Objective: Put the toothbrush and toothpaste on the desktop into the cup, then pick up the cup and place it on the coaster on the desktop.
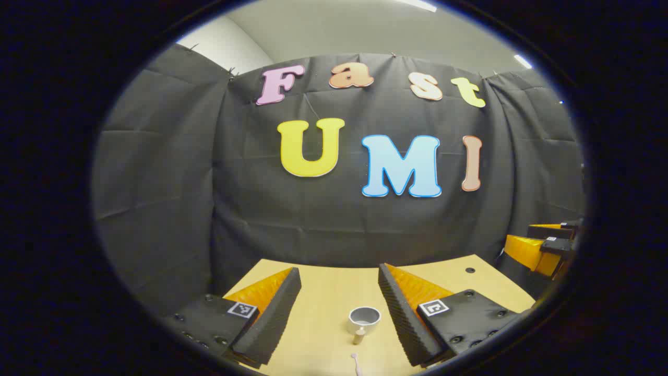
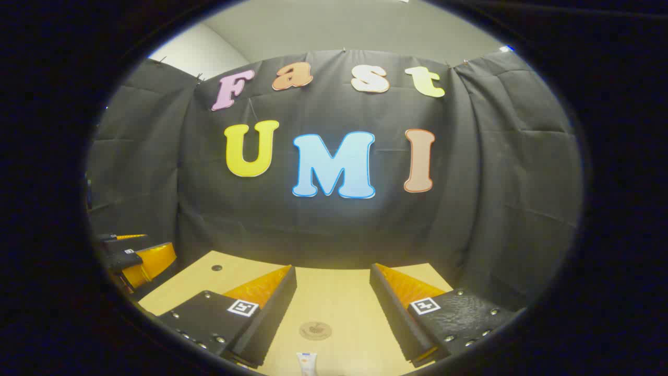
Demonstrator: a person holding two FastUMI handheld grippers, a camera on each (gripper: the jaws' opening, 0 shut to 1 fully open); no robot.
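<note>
In the left gripper view a small grey cup stands upright on the wooden desktop, between and beyond my open left gripper. A small beige peg-like piece stands just in front of the cup, and the pale tip of the toothbrush pokes in at the bottom edge. In the right gripper view a round brown coaster lies on the desktop between the fingers of my open right gripper. The white toothpaste tube lies nearer, at the bottom edge. Nothing is held.
The other gripper's orange and black body shows at the right edge of the left gripper view and at the left edge of the right gripper view. Black cloth walls close the desk's far side. Small dark holes dot the desktop.
</note>
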